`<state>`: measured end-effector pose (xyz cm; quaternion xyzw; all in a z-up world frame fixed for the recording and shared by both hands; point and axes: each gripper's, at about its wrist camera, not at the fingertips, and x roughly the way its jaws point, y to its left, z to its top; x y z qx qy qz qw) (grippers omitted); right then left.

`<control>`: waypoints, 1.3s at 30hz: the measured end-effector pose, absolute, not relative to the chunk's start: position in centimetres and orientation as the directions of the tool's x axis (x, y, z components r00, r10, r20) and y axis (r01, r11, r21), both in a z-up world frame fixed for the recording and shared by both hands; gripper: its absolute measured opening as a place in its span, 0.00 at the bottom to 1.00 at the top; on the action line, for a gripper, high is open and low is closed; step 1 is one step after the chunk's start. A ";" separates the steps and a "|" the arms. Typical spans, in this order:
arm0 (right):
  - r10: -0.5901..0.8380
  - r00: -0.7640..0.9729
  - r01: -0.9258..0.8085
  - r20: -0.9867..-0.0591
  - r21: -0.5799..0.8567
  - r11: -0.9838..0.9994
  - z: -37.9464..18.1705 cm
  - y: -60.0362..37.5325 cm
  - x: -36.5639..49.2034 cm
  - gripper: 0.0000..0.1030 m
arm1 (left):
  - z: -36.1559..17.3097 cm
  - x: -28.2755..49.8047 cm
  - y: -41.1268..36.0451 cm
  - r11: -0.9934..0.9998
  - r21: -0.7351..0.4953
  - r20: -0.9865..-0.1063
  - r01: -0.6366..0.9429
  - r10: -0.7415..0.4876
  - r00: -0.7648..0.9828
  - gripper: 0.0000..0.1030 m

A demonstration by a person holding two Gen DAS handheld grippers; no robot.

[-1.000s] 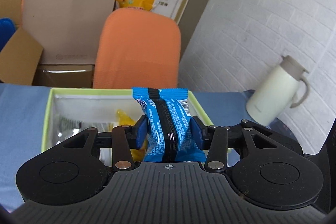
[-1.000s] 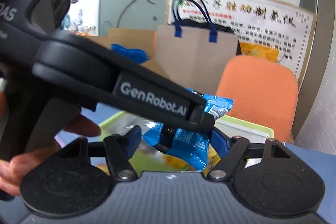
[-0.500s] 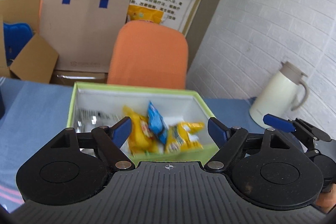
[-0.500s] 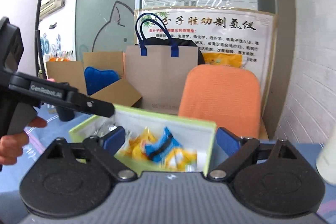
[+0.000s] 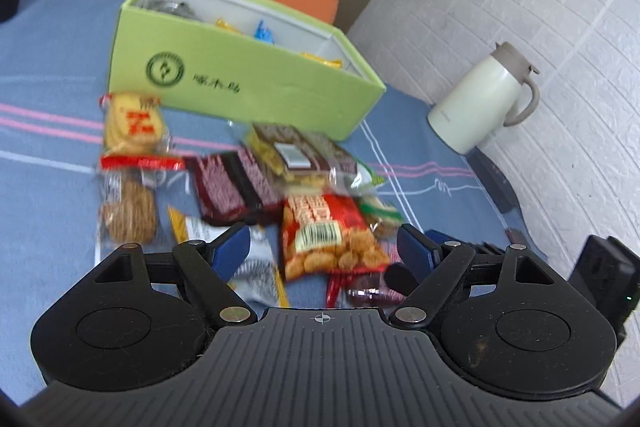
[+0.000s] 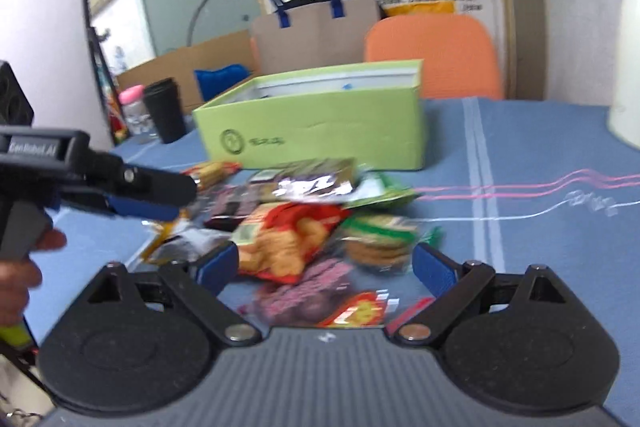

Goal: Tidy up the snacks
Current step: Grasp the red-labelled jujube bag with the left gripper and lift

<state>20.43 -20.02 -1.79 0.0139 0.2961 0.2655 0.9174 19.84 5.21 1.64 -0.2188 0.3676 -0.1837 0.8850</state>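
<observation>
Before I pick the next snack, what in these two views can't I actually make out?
- Green box contents: left wrist view shows only packet tips over the near wall; right wrist view shows almost nothing inside.
- Pile of snack packets: motion blur in the right wrist view makes labels unreadable.
- Packets nearest the left gripper: hidden under its body.
- White jug: cut off by the right wrist view's edge.

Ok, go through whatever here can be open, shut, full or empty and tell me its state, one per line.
Green box: lid off, open, some snack packets inside.
White jug: upright, lid on.
Left gripper: open, holding nothing.
Right gripper: open, holding nothing.
Red peanut packet: sealed, lying flat on the cloth, outside the box.
Black cup: upright, lid on.
Paper bag: upright, open top.
</observation>
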 end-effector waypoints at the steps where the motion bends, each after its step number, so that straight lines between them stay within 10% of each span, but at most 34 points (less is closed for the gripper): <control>1: 0.497 0.672 -0.489 -0.548 0.175 0.854 -1.9 -19.5 20.3 0.91 | 1.6 19.7 5.4 0.836 -0.526 -0.574 0.155 -0.483 0.661 0.66; 22: 0.425 0.692 -0.454 -0.584 0.105 0.885 -2.7 -16.3 15.4 0.91 | -0.1 19.5 1.5 0.796 -0.567 -0.615 0.214 -0.581 0.533 0.66; 28: 0.401 0.686 -0.455 -0.607 0.072 0.888 -3.2 -16.4 16.2 0.91 | -1.2 20.8 0.2 0.813 -0.548 -0.653 0.199 -0.564 0.506 0.58; 32: 0.409 0.682 -0.490 -0.606 0.037 0.871 -3.5 -15.6 15.4 0.79 | -1.5 20.6 -0.3 0.838 -0.508 -0.676 0.201 -0.532 0.509 0.34; 39: 0.420 0.683 -0.503 -0.598 0.033 0.864 -3.6 -15.0 11.2 0.83 | -1.4 16.8 -0.3 0.851 -0.469 -0.689 0.237 -0.521 0.504 0.35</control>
